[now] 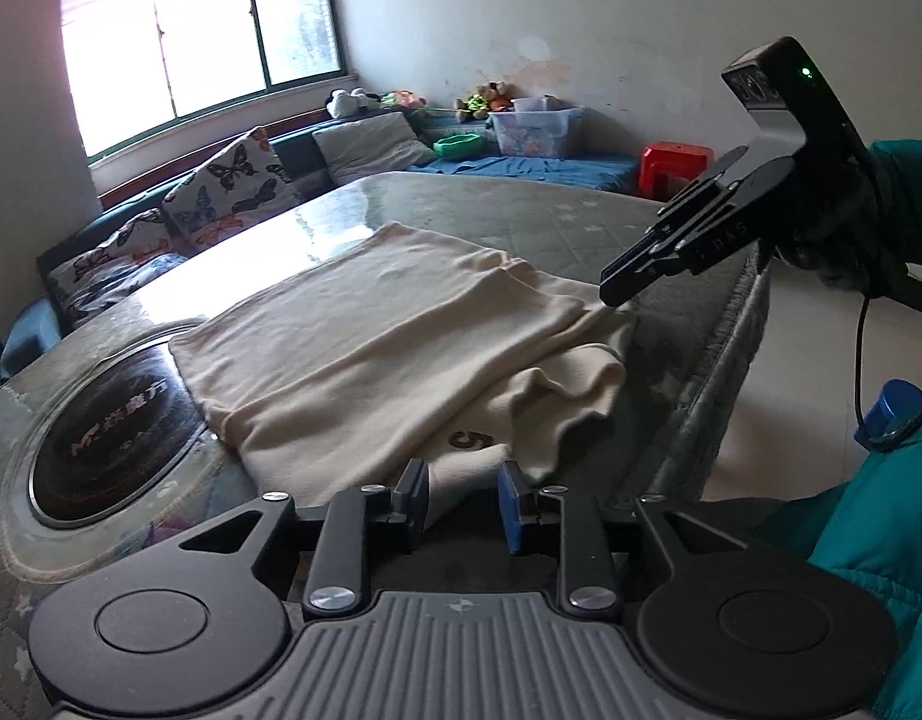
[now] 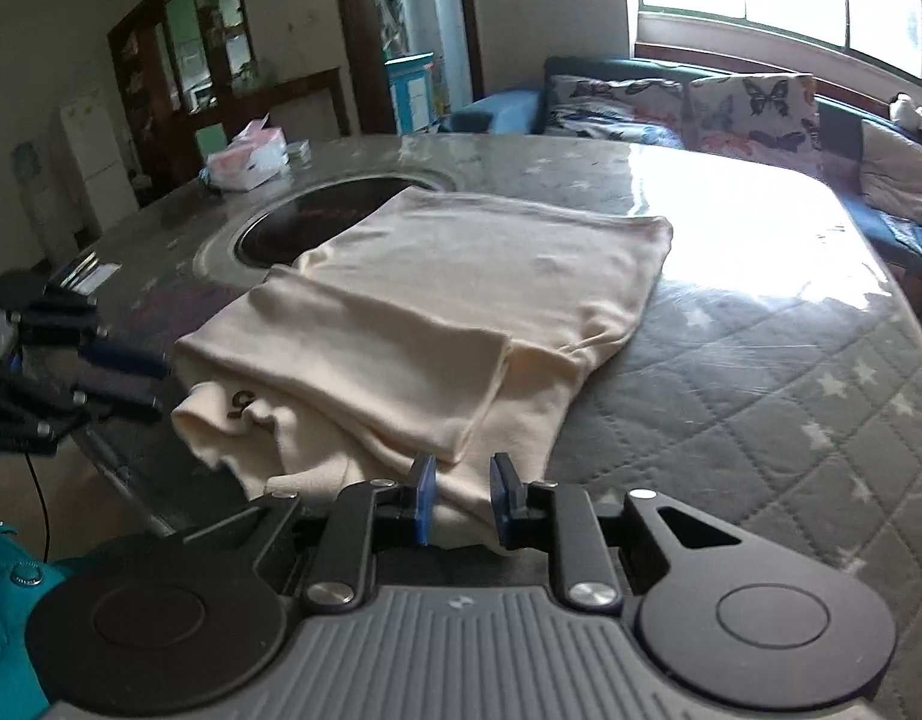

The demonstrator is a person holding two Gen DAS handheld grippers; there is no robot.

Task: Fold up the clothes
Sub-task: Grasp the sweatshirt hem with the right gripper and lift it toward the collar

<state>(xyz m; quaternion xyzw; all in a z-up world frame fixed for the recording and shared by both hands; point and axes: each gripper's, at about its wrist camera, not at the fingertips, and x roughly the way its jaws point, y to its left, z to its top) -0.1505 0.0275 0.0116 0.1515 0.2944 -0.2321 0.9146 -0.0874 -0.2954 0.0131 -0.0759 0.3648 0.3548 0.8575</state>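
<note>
Cream garment [image 1: 365, 336] half-folded at tabletop [image 2: 760, 360] near edge. Left hand-held gripper [image 1: 463, 501] parted, cloth between pads; right hand-held gripper [image 2: 461, 501] likewise, grip unclear. Risk: hem slipping, fold collapsing.

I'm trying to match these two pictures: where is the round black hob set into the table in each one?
Left wrist view: round black hob at lower left, left of the cream garment.
Right wrist view: hob upper centre-left, partly under the garment.
Shared landmark: butterfly cushions.
</note>
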